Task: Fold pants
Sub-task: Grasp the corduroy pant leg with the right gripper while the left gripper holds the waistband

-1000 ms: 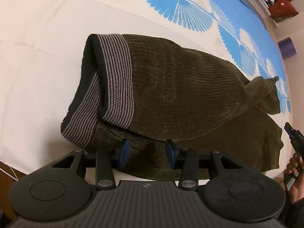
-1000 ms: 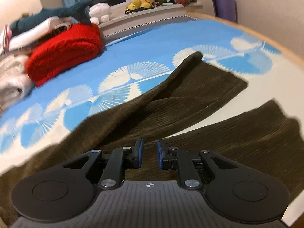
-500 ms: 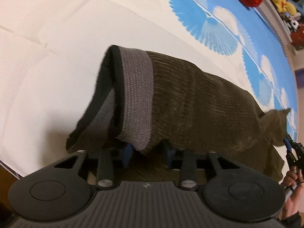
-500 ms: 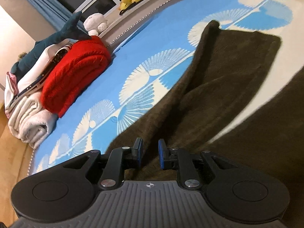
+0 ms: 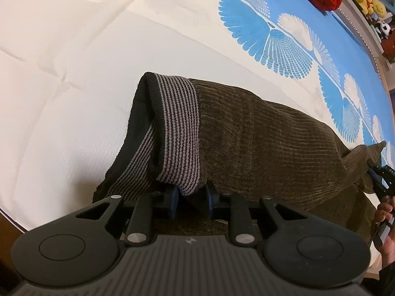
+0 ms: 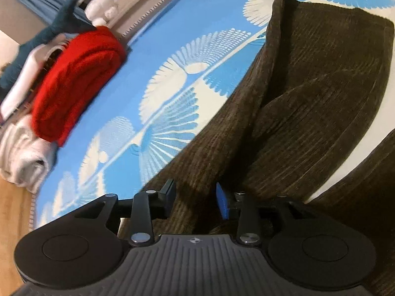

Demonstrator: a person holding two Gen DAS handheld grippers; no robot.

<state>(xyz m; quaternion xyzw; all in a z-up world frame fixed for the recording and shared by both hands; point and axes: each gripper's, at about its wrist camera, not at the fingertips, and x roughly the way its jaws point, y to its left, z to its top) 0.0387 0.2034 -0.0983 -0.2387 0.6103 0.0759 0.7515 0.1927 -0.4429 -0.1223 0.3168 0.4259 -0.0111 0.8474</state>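
Note:
Dark olive corduroy pants [image 5: 266, 148] with a grey-striped waistband [image 5: 177, 133] lie on the bed. My left gripper [image 5: 191, 201] is shut on the near waistband corner, which is lifted and folded over. In the right wrist view the pant legs [image 6: 308, 93] stretch away over the blue fan-patterned sheet. My right gripper [image 6: 196, 201] has its jaws apart around a fold of the pants fabric, which passes between the blue pads [image 6: 222, 203]. The right gripper also shows at the far right of the left wrist view [image 5: 377, 175], at the pants' crotch end.
The bed sheet [image 5: 74, 61] is cream near me and blue with white fans [image 6: 158, 79] farther off. A red knitted blanket [image 6: 74, 79], white folded towels [image 6: 24, 157] and a plush shark [image 6: 56, 24] lie at the far edge. The wooden bed edge [image 6: 14, 209] is at left.
My left gripper closed on the waistband corner and lifted it over. My right gripper's jaws opened wider and it tilted, with the pant leg drawn up.

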